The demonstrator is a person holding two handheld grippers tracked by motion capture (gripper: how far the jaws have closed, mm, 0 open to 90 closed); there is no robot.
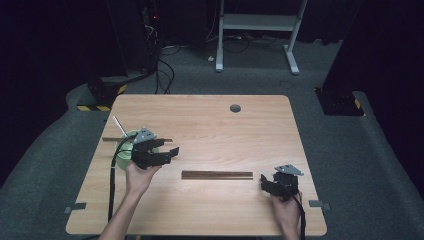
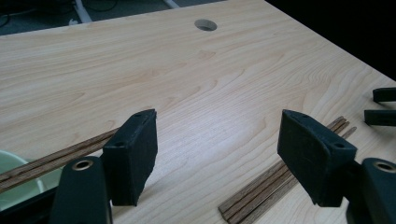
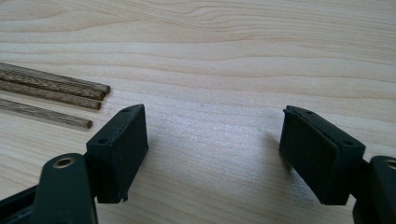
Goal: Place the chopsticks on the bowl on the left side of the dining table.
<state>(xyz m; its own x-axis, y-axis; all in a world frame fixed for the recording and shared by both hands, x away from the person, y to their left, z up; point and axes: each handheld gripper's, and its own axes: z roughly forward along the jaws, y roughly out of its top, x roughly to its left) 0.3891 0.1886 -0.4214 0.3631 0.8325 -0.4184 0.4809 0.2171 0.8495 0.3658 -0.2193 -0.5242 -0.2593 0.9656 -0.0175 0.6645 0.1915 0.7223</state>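
A bundle of dark wooden sticks (image 1: pixel 217 175) lies flat in the middle of the table, nearer the front. My left gripper (image 1: pixel 172 153) hovers open to the left of the bundle, beside a pale green bowl (image 1: pixel 125 148). In the left gripper view its jaws (image 2: pixel 217 126) stand wide apart with nothing between them, and the sticks (image 2: pixel 280 177) lie below right. More sticks (image 2: pixel 56 156) rest across the bowl's rim (image 2: pixel 18 189). My right gripper (image 1: pixel 264 184) sits open just right of the bundle. The stick ends (image 3: pixel 70 93) lie left of its empty jaws (image 3: pixel 212 116).
A thin white rod (image 1: pixel 120 125) leans out of the bowl. A round cable hole (image 1: pixel 235 108) is at the back of the wooden table (image 1: pixel 210 125). Tape marks (image 1: pixel 75 207) sit at the front corners. The right gripper's jaw tips (image 2: pixel 383 105) show at the edge of the left gripper view.
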